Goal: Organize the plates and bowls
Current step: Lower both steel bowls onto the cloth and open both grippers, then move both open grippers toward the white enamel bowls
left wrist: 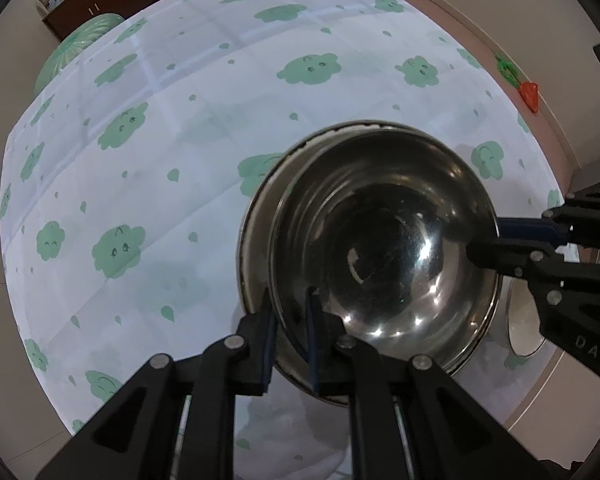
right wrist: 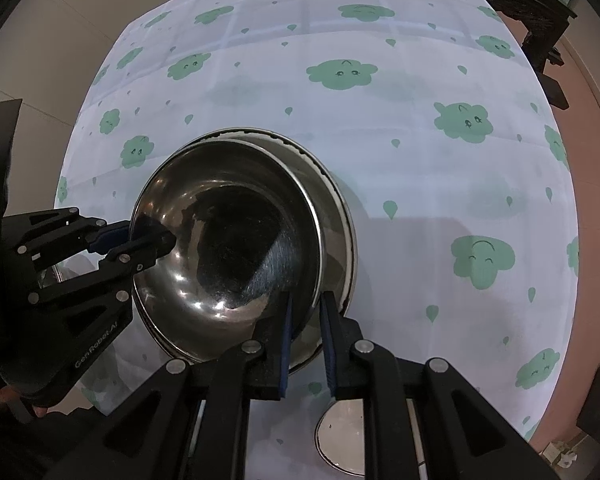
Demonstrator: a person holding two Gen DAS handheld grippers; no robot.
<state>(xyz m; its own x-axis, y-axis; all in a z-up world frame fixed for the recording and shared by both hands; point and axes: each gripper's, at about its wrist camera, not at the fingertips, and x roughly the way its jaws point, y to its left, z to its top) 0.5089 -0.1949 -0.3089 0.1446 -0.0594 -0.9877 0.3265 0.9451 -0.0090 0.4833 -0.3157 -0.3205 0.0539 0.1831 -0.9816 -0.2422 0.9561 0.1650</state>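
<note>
My left claw (left wrist: 290, 320) and right claw (right wrist: 305, 322), each clamped on opposite rims of the steel bowl (left wrist: 380, 240): two grips keep it level. Bowl sits nested over the plate (left wrist: 256, 216), near the table's (left wrist: 180, 160) front edge, stacking for storage.

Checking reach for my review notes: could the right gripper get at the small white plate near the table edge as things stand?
Probably not yet: the right gripper is shut on the steel bowl's rim, though the white plate lies unobstructed.
</note>
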